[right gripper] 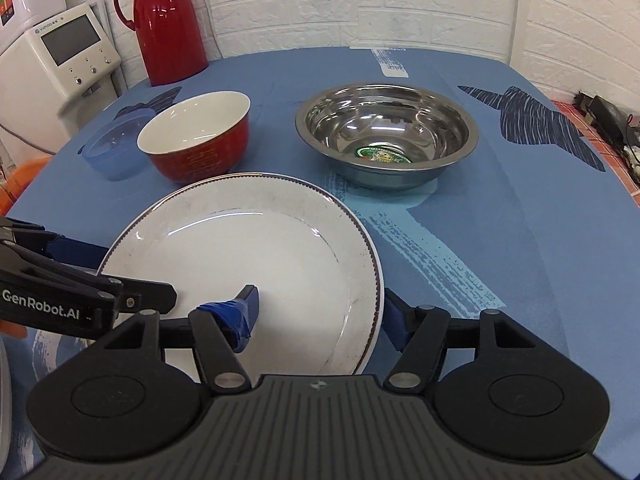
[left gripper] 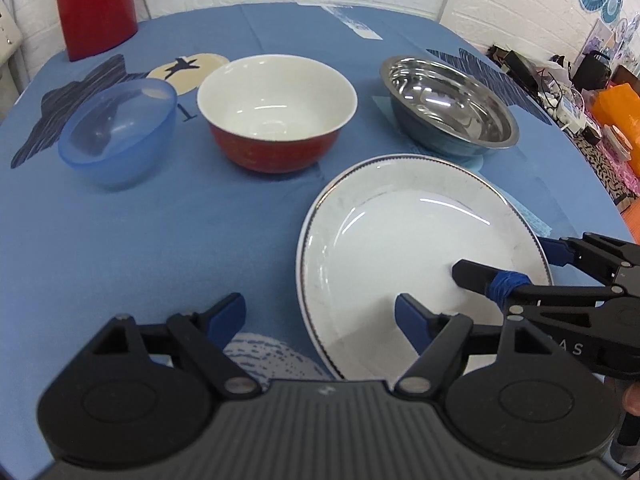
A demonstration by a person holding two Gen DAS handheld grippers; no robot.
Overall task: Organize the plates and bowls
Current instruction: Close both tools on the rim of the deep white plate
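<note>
On the blue-clothed counter [right gripper: 520, 240] the wide white gold-rimmed plate [right gripper: 280, 248] lies nearest; beyond it stand the shiny steel basin [right gripper: 387, 136], the red bowl with white inside [right gripper: 200, 140] and, left of that, the translucent blue plastic bowl [right gripper: 114, 148], all separate, so stacking looks barely begun. The right tool [right gripper: 318, 312] straddles the plate's edge, spread, perhaps not yet gripping; the left tool [left gripper: 320, 316] hangs spread beside the plate's left rim.
</note>
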